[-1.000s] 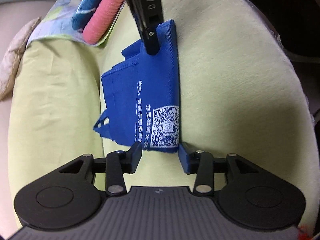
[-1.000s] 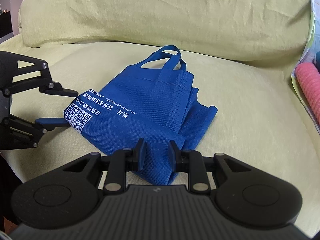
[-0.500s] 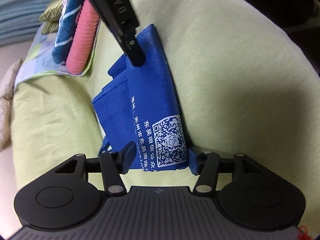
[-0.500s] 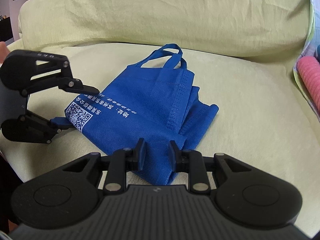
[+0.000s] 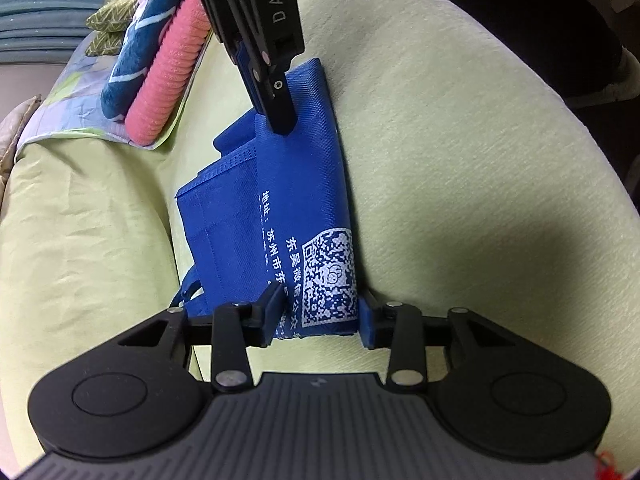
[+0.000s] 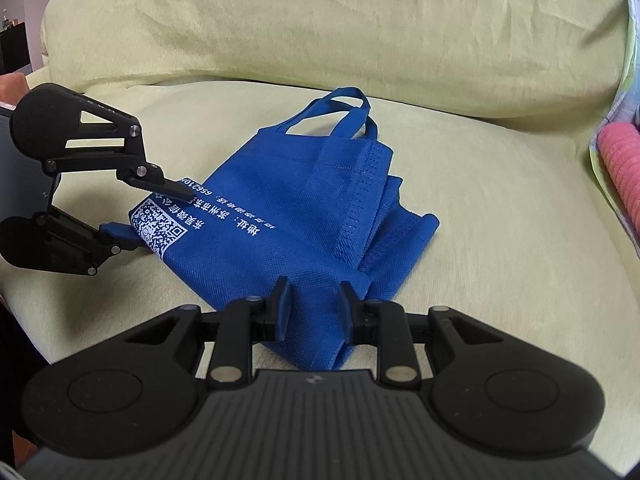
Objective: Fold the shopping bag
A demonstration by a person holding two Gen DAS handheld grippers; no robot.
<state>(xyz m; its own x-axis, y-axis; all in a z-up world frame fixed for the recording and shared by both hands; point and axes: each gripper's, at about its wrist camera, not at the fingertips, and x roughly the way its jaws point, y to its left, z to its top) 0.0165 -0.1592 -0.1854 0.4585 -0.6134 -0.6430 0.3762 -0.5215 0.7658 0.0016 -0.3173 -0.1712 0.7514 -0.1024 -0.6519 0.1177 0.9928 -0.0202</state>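
the blue shopping bag (image 6: 304,216) is lying on the pale green sofa seat cushion (image 6: 500,216), already folded over into a narrow-ish strip, with its two handles (image 6: 348,108) sticking out at the far end toward the backrest (image 6: 320,20). the white printed text and qr code (image 6: 158,226) sit at the left corner of the bag in the right wrist view.

left claw (image 5: 320,316) is open fairly wide, one finger each side of the qr-code end of the bag. in the right wrist view you can see the left claw (image 6: 160,208) with its upper finger resting on top of the print and the lower finger at the bag's edge down near the cushion, so it's straddling that corner but with a clear gap, not pinched.

right claw (image 6: 312,304) is at the near corner of the bag, fingers narrower, with fabric sitting between them. from the left wrist view the right claw (image 5: 276,92) comes down onto the far end of the bag, tip pressed at the cloth. looks like it has the fabric gripped.

off to the side there's a pink ribbed roll (image 5: 168,76) and a blue patterned cloth (image 5: 136,52) on a pastel sheet (image 5: 60,92).
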